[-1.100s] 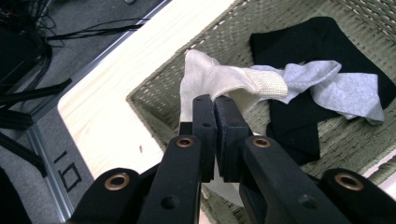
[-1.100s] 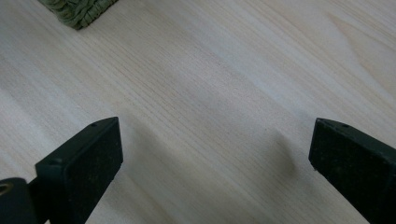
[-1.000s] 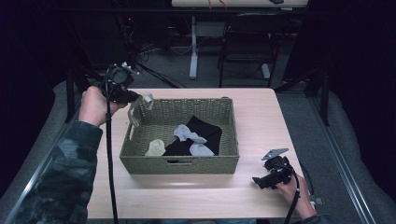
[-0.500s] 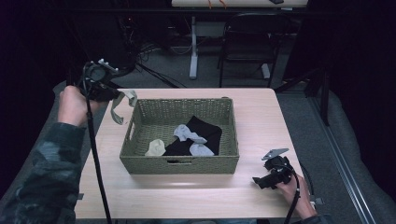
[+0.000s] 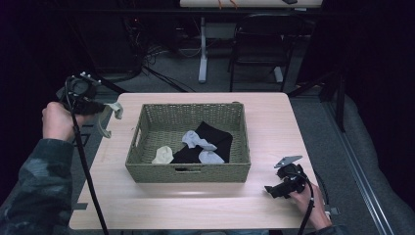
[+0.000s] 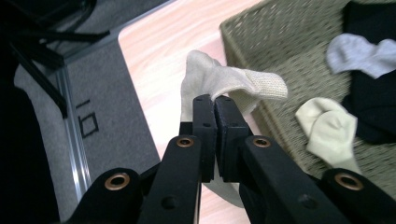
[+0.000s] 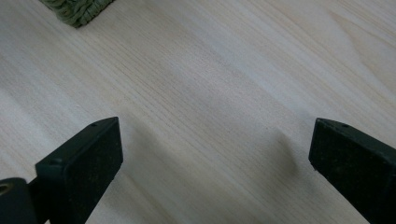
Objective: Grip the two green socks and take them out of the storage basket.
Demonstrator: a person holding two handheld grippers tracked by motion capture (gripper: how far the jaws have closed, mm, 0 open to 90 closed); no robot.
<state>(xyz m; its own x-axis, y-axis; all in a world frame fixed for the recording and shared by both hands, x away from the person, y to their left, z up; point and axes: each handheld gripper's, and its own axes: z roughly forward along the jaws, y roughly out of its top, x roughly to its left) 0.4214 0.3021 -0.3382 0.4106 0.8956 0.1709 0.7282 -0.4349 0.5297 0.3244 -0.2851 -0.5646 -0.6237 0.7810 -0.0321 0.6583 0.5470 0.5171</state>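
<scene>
fingers [image 6: 215,105] tight on cream sock [image 6: 224,84]

The lower end of the cream sock [image 6: 219,88] drops out of sight behind the closed jaws of the left gripper [image 6: 215,105], and beyond its tips the wicker basket [image 6: 280,51] is smeared with blur and cut by the top and right edges. Past the wide-set jaws of the right gripper [image 7: 212,149], just a corner of the basket [image 7: 77,9] pokes in at the top edge over bare table [image 7: 201,84]. From overhead, the right gripper [image 5: 274,190] is too small and dark to read its jaws, and the black cloth [image 5: 210,139] lies partly under two grey socks [image 5: 198,142].
</scene>
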